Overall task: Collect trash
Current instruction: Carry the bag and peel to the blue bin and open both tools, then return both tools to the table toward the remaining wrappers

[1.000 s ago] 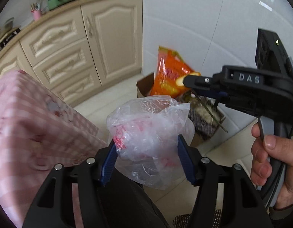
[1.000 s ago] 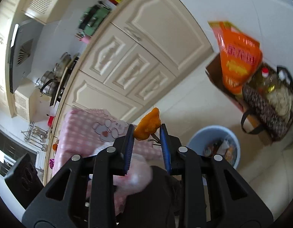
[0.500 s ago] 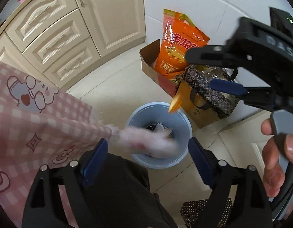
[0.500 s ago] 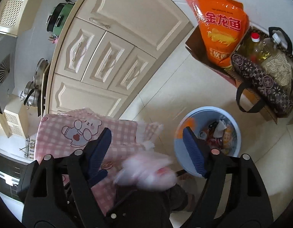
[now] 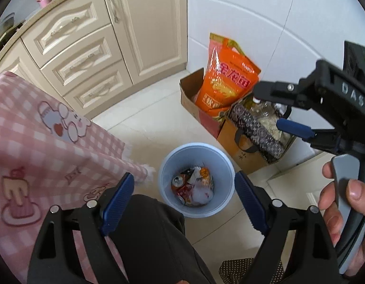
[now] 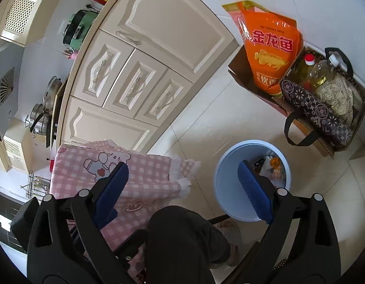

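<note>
Below and between the spread jaws of the left gripper (image 5: pixel 183 200) stood the blue bin (image 5: pixel 196 151), and the trash lay inside it: a crumpled clear plastic bag (image 5: pixel 202 195), a drink can (image 5: pixel 177 180) and an orange scrap (image 5: pixel 204 172) among wrappers. Nothing sat between those jaws. The right gripper (image 6: pixel 183 184) was likewise empty, its jaws widening at that moment, with the bin (image 6: pixel 226 177) just behind its right-hand jaw and the pink checked cloth (image 6: pixel 144 175) behind its left-hand one.

As a judgement, this load was done: both pieces were in the bin and neither gripper carried anything. Whether more trash waited on the cloth-covered counter could not be told; what showed of the cloth near the jaws was bare.

A second earlier the left jaws had pinched the plastic bag and the right jaws had been pressed on the orange scrap. Half a second earlier both pieces were falling, blurred, toward the bin. Since then both pairs of jaws had opened and both grippers had dipped nearer the bin.
</note>
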`<state>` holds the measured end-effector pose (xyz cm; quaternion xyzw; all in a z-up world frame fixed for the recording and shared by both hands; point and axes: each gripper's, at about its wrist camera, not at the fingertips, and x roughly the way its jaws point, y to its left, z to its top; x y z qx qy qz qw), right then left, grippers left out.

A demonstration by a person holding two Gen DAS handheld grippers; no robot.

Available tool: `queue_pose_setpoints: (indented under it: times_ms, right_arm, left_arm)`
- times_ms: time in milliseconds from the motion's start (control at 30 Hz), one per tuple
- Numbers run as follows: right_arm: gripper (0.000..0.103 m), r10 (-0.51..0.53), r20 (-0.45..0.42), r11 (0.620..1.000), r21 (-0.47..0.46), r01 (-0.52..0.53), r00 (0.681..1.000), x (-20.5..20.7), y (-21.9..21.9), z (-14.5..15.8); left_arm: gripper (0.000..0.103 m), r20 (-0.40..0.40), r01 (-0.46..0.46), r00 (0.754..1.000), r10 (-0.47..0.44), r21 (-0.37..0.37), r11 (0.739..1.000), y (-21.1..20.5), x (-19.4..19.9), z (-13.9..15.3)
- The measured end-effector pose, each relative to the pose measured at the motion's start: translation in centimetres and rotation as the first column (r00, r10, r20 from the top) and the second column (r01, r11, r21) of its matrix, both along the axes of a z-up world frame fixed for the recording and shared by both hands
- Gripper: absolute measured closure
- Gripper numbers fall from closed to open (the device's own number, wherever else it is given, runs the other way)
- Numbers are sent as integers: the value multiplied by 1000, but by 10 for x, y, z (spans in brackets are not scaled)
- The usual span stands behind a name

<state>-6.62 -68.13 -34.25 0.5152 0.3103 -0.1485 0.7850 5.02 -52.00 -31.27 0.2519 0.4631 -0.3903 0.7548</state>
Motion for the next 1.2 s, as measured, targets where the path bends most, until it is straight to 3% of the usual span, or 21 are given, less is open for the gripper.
queue_pose_setpoints:
  times_ms: [400, 700, 933, 1200]
  right_arm:
    - [11, 22, 70, 995, -94, -15, 997, 0, 18, 69]
    - [10, 101, 152, 978, -196, -70, 983, 26, 60, 138]
    - [9, 225, 204, 943, -291, -160, 953, 59, 115, 194]
    - [9, 385, 219, 877, -391, -281, 897, 109, 193, 243]
  left_arm:
    - [18, 76, -18, 997, 32, -172, 985, 35, -10, 74]
    - [18, 159, -75, 978, 136, -342, 937, 114, 5, 152]
    - [18, 234, -153, 932, 275, -435, 887, 190, 24, 201]
    - [17, 242, -275, 867, 435, -496, 824, 282, 56, 224]
